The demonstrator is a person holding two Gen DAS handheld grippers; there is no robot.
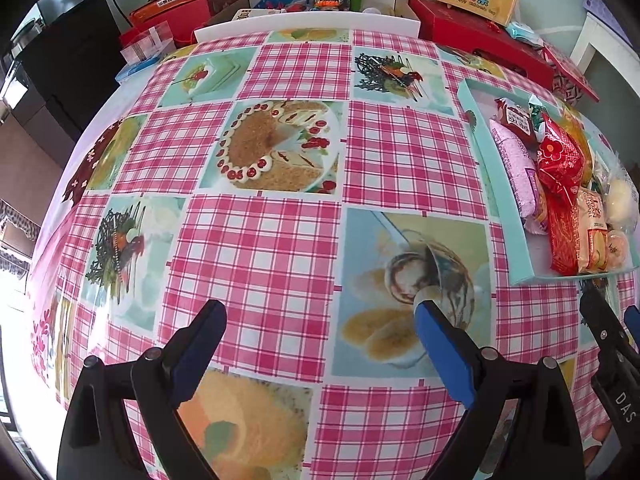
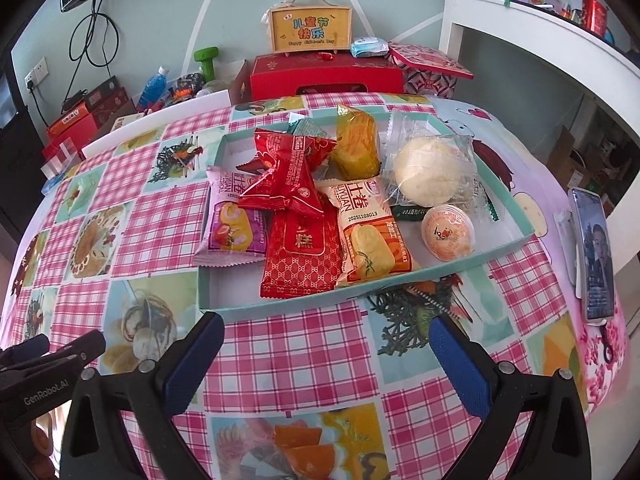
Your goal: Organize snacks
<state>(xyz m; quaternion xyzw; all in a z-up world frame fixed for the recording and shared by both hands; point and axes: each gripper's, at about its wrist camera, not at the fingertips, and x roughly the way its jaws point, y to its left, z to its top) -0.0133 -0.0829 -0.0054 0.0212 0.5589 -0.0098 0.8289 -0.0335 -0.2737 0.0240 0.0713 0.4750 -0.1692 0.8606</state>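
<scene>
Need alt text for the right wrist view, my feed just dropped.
A shallow teal tray of wrapped snacks sits just ahead of the open, empty right gripper on a pink checked tablecloth. Red packets lie mid-tray, a round white bun at right. A phone stands far right.
</scene>
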